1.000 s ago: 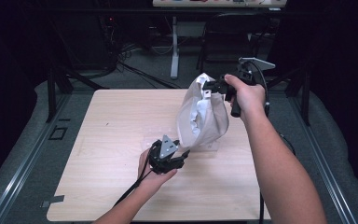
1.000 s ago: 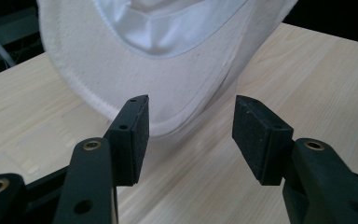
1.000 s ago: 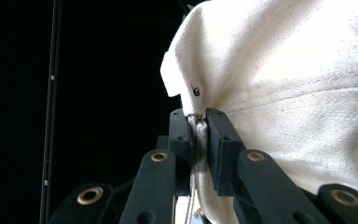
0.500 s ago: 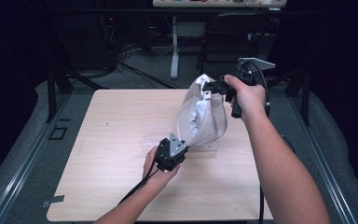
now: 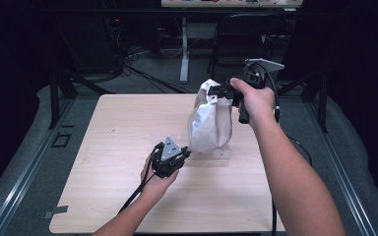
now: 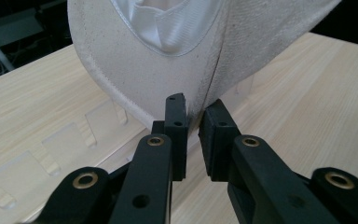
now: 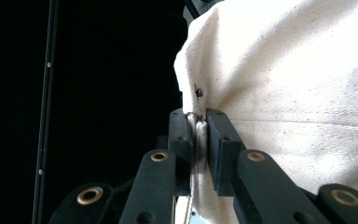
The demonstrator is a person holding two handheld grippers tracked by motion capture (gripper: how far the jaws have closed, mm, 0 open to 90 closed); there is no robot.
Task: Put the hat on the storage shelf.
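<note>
My right gripper (image 5: pixel 220 91) pinches the hanging cap (image 5: pixel 207 120) up top, while my left gripper (image 6: pixel 193 122), just closing, nips its lower edge near the table's (image 5: pixel 103 196) right edge.

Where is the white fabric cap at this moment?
In the high view, the white fabric cap hangs above the wooden table, right of centre, between the right tongs and left tongs.

Close against the lens hangs a cream cloth cap (image 6: pixel 168 70), its white satin lining (image 6: pixel 168 25) showing at the top. Below it, the black left tongs (image 6: pixel 193 135), jaws just closed to a narrow slit on the cap's lower stitched edge, the cloth running down into the gap. Underneath, a pale wooden counter (image 6: pixel 317 102). To the left, flat on the wood and partly beneath the cap, a clear plastic slotted piece (image 6: pixel 60 144)
</note>
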